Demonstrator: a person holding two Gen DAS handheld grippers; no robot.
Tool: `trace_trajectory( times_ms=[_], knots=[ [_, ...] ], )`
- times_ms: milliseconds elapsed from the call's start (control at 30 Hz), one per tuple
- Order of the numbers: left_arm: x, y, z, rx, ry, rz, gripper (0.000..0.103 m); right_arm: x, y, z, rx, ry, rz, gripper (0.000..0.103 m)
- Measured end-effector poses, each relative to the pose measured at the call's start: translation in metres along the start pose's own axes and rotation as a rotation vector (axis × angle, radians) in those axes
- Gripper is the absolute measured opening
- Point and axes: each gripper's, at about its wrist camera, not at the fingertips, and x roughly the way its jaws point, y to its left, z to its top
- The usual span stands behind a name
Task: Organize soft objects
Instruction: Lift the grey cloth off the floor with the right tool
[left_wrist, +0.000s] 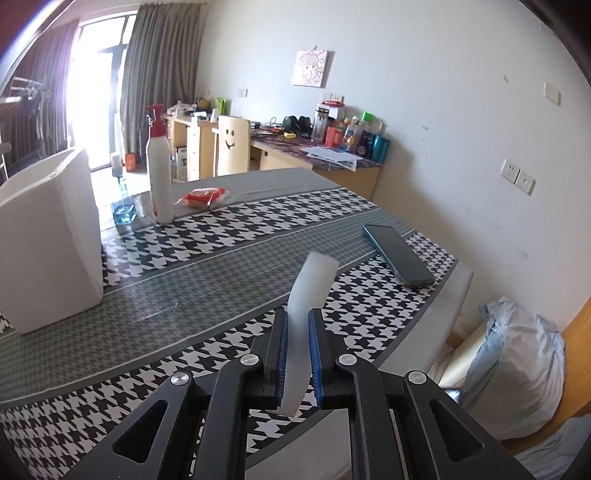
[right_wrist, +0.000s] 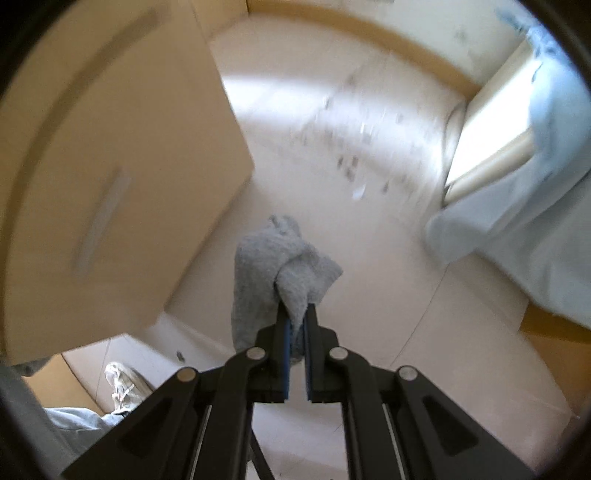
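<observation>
**Above desk and floor: two soft items in carry**

Left wrist view: left gripper (left_wrist: 298, 321), lower centre, angled down over the houndstooth desk (left_wrist: 207, 236); jaws clamped on a white foam strip (left_wrist: 308, 291). White box (left_wrist: 48, 236) at left looks the likely destination.

Right wrist view: right gripper (right_wrist: 295, 325) points straight down at the floor (right_wrist: 369, 258); jaws pinch a grey towel (right_wrist: 273, 273), dangling mid-frame. Judged step: transport; next, carry to a container and release.

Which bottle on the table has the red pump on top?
The tall white bottle beside the red packet has it. The small blue bottle behind it is clear and lower.
</observation>
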Motion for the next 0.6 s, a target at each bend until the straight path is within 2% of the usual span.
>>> trace_trajectory(
  times_ms=[133,267,333,433,600],
  knots=[
    [-0.007,-0.003,0.001,0.011,-0.03,-0.01,0.012,-0.07,-0.003,0.009,0.003,-0.163,-0.007,0.008],
    [-0.011,-0.006,0.001,0.012,-0.046,-0.023,0.012,-0.133,-0.005,0.011,0.016,-0.286,0.007,0.008],
    [-0.014,-0.007,0.002,0.012,-0.054,-0.017,0.012,-0.16,-0.005,0.012,0.013,-0.335,0.006,0.008],
    [-0.019,-0.007,0.003,0.013,-0.065,-0.001,0.012,-0.209,-0.012,0.009,0.051,-0.452,0.054,0.008],
    [-0.031,-0.008,0.004,0.021,-0.105,0.035,0.012,-0.281,-0.014,0.008,0.041,-0.605,0.048,0.008]
  ],
)
